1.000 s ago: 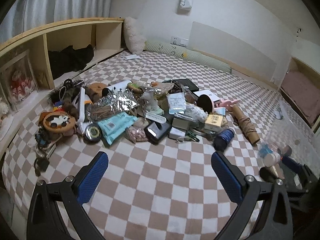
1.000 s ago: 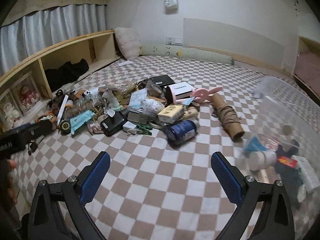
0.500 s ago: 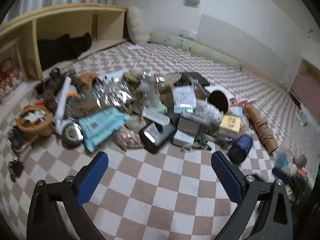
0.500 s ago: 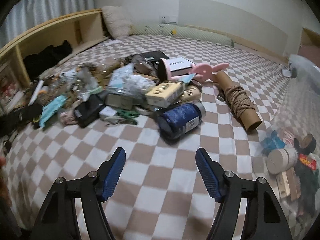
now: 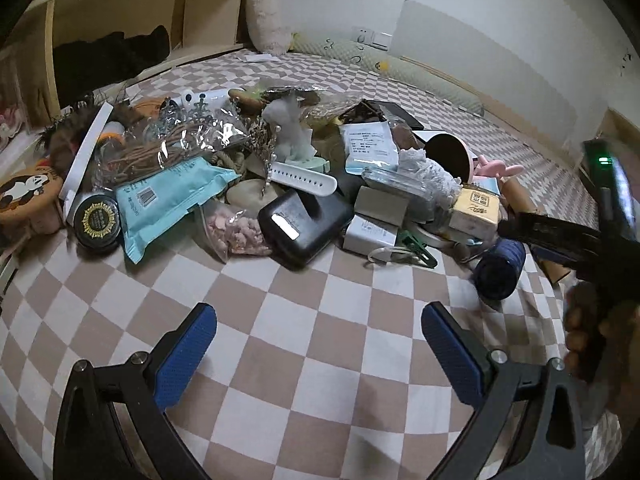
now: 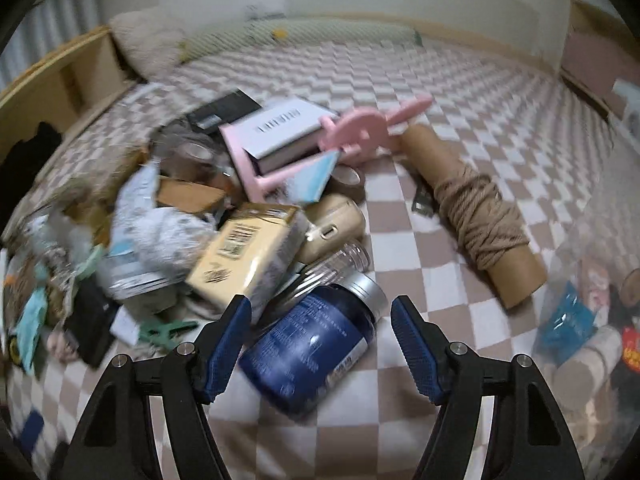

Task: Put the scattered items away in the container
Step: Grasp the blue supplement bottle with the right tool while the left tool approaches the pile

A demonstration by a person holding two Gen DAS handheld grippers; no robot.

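The right claw [image 6: 320, 340] is closing around the blue jar [image 6: 312, 344], which lies on the checkered bed [image 6: 400, 224] at the pile's five o'clock edge, pads not yet pressing, while the left claw [image 5: 320, 352] hangs released.

Both my tools are angling steeply downward.

My left tool [image 5: 318, 354] is holding its blue pads [image 5: 185, 356] wide apart, with nothing between them. My right tool [image 6: 320, 346] is closing its jaws, the blue pads [image 6: 228, 344] standing to either side of a blue jar [image 6: 312, 344], the left one at its side, the right one still clear of it. In the left wrist view, my right hand [image 5: 592, 332] is gripping the handle of its tool.
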